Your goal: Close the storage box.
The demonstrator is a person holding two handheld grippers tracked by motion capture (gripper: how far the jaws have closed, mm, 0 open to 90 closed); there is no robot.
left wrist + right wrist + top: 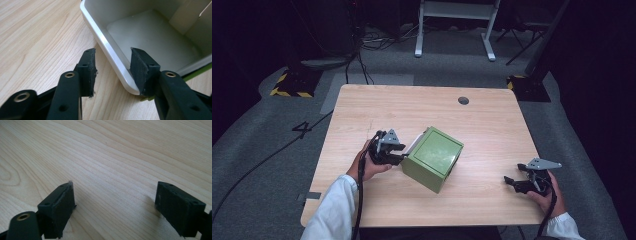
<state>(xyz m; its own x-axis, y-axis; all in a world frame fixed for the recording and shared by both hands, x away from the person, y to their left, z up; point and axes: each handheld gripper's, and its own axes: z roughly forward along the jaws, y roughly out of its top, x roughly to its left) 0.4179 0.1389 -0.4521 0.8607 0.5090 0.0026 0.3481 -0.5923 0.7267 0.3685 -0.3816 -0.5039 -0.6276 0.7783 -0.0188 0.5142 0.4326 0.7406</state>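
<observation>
L gripper (112, 72): jaws apart, straddling the white rim (110, 50) of the box's inner tray at its corner, one jaw outside on the wood, one inside the tray; gap on both sides of the rim, nothing clamped. In the high view the L gripper (399, 152) sits at 9 o'clock of the green box (433, 157), tips right at its open side. R gripper (115, 202): jaws wide, holding nothing, just bare wood grain between them; in the high view it (511, 182) lies low over the table at approx 4 o'clock of the box, well apart from it, tips toward 9 o'clock.

Count: 2 grippers, 1 box (green shell w/ white inner tray, lying on its side, turned at an angle to the table edges), 1 dark round cable port (463, 100) at the table's 12 o'clock edge.

Surface: light wood table (377, 107), bare apart from the box. Room: dark, grey carpet floor, black cables on it, yellow/black hazard-striped base (292, 85) at approx 10 o'clock, white frame legs (452, 15) at 12, a "4" marked on the floor at 9.

Hands: left hand (369, 167) wraps its gripper from behind, white sleeve (332, 210) coming in from 7 o'clock. Right hand (547, 197) grips from 5 o'clock, sleeve at the frame edge.
</observation>
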